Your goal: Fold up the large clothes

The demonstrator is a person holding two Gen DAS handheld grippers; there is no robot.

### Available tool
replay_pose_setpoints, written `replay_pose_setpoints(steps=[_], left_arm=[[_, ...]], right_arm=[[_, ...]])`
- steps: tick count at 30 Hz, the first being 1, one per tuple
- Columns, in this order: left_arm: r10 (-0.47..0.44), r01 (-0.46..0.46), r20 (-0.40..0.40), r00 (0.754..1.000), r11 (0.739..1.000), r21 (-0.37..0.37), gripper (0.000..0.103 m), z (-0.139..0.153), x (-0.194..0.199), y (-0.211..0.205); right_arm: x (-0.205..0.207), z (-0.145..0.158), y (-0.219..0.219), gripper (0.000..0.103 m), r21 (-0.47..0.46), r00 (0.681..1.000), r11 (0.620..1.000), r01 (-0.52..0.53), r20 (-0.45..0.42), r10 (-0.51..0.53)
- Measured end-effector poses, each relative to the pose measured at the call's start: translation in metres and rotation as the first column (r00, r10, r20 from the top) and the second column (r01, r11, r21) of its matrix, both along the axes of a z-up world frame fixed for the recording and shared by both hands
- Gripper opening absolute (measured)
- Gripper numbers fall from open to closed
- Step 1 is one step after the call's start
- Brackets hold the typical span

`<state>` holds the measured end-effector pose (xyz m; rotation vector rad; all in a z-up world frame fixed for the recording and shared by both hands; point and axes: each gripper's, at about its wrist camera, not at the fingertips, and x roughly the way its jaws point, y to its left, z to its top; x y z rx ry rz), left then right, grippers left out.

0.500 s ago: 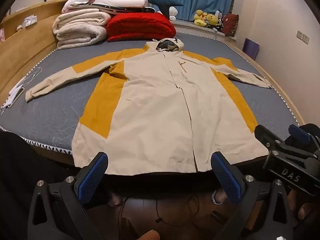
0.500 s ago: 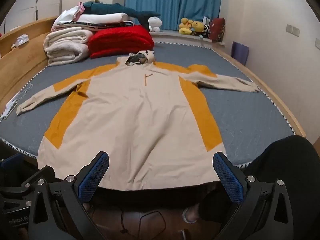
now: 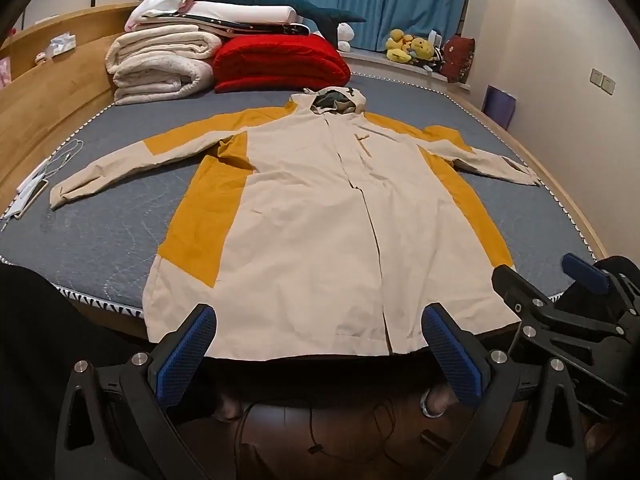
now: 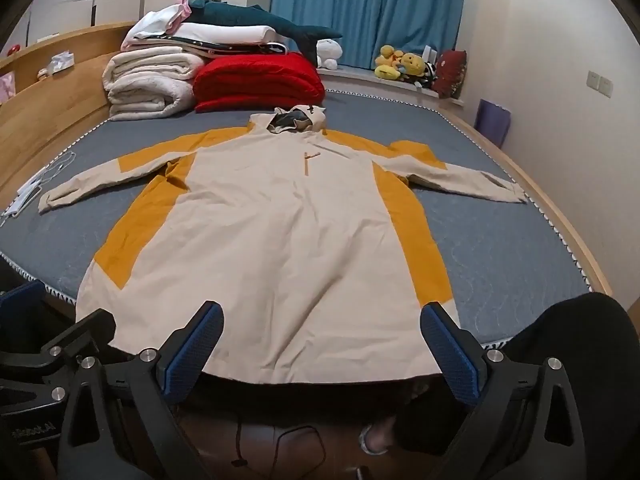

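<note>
A large beige and mustard hooded jacket lies flat, front up, on the grey bed, sleeves spread out to both sides and hem hanging over the near edge. It also shows in the right wrist view. My left gripper is open and empty, just short of the hem, near its middle. My right gripper is open and empty, in front of the hem's right part. The right gripper also shows in the left wrist view, beside the hem's right corner.
Folded white quilts, a red quilt and a plush shark are stacked at the bed's far end. A phone and cable lie at the bed's left edge. Plush toys sit by the blue curtain. Cables lie on the floor below.
Both grippers have edged slightly toward the jacket's hem. The jacket has not moved.
</note>
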<state>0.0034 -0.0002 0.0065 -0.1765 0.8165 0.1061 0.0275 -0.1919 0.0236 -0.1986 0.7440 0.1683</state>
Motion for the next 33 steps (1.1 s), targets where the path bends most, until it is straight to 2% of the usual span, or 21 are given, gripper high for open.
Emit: replay_pose_setpoints(steps=[3, 6, 33], left_arm=[[-0.007, 0.007, 0.002, 1.000, 1.000, -0.001, 0.102, -0.0006, -0.0003, -0.0010], [-0.003, 0.003, -0.002, 1.000, 1.000, -0.004, 0.102, -0.0007, 0.0005, -0.0005], [0.010, -0.010, -0.025, 1.000, 1.000, 0.002, 0.102, -0.0074, 0.0025, -0.0010]], right_arm=[[-0.0028, -0.0011, 0.0012, 0.086, 0.005, 1.000, 1.000, -0.017, -0.008, 0.017], [-0.0058, -0.0029, 0.0045, 0.082, 0.006, 1.000, 1.000, -0.027, -0.014, 0.027], [-0.0067, -0.0063, 0.0070, 0.082, 0.007, 1.000, 1.000, -0.001, -0.012, 0.001]])
